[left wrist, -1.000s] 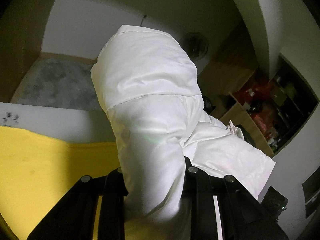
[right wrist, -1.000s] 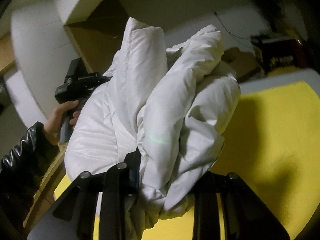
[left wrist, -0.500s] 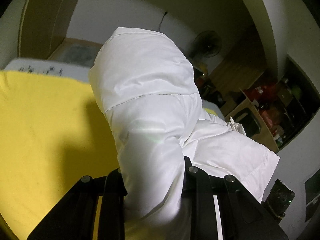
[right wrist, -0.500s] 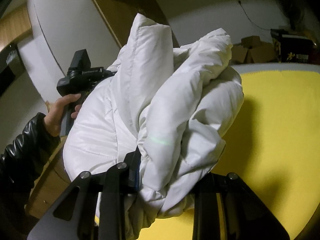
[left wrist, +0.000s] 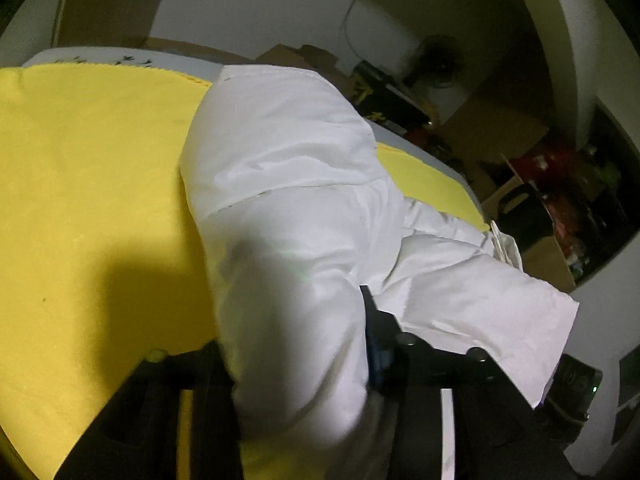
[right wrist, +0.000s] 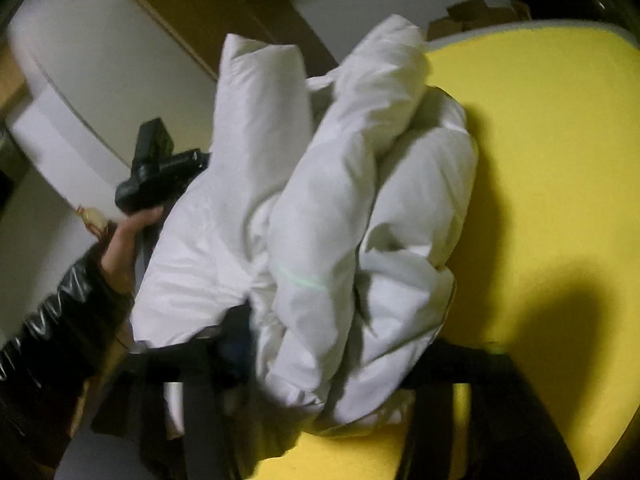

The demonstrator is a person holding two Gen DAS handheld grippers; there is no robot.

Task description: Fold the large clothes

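Observation:
A white padded jacket (left wrist: 288, 184) hangs bunched between both grippers above a yellow sheet (left wrist: 88, 184). My left gripper (left wrist: 296, 344) is shut on a thick fold of the jacket, which hides its fingertips. My right gripper (right wrist: 332, 344) is shut on another bunched part of the jacket (right wrist: 320, 216), with several puffy folds rising ahead of it. The left gripper's body (right wrist: 156, 176) and the hand holding it show at the left of the right wrist view. The yellow sheet (right wrist: 540, 152) lies below and to the right there.
The sheet covers a bed with a pale edge (left wrist: 120, 56) at the far side. Cardboard boxes (left wrist: 296, 56), a fan (left wrist: 436, 64) and cluttered shelves (left wrist: 568, 200) stand beyond it. A wooden cabinet (right wrist: 208, 12) and white wall lie behind the left gripper.
Both grippers have swung down and over the bed with the jacket still held. The yellow sheet now fills much more of both views. The frames are blurred by motion.

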